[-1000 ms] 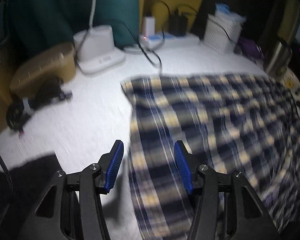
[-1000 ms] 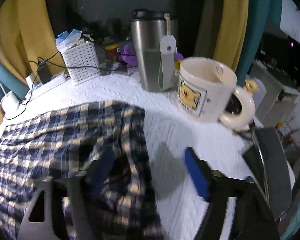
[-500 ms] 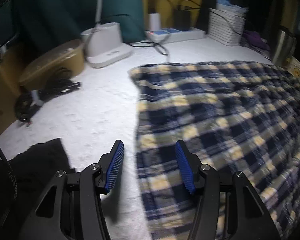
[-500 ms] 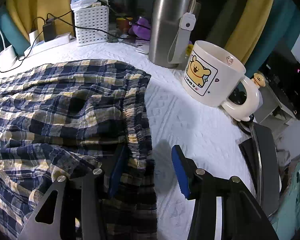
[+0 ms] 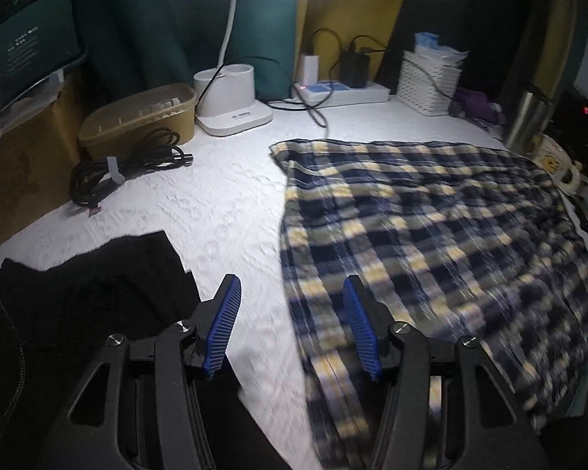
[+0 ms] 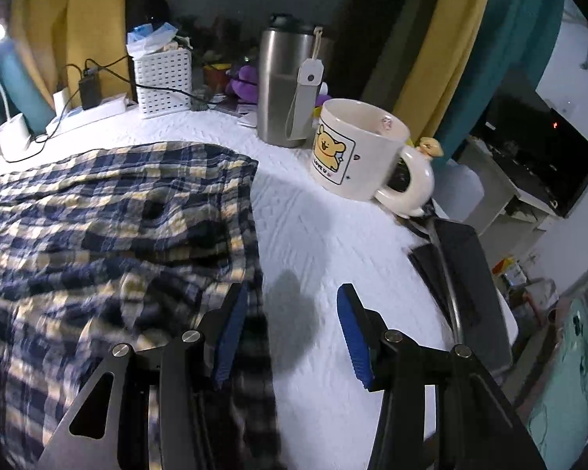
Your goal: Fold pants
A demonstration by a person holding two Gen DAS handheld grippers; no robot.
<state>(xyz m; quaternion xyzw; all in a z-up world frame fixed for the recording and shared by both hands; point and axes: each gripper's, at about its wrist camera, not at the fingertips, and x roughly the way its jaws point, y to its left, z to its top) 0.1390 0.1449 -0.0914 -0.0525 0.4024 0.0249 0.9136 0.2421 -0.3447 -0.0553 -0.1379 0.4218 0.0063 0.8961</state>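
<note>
Through the left wrist camera we see the navy, yellow and grey plaid cotton pants (image 5: 431, 227) spread flat on the white quilted table cover (image 5: 215, 211), filling the frame from twelve o'clock round to five o'clock. Our left gripper (image 5: 292, 327) stands with its blue-padded jaws apart and nothing between them, straddling the hem edge of the fabric at about six o'clock; a black cloth (image 5: 86, 293) lies at eight o'clock. Through the right wrist camera the same pants run from ten o'clock down to seven o'clock, their gathered waistband edge just beside our right gripper (image 6: 292, 333), whose jaws are also apart; they narrowed within the last second yet pinch nothing, the left pad over the fabric edge. A cream bear-print mug (image 6: 356, 156) and a steel tumbler (image 6: 286, 86) stand at one o'clock. We judge we are placing both grippers at the near edge before a fold; next we need to lower, pinch both ends and carry them across together.
</note>
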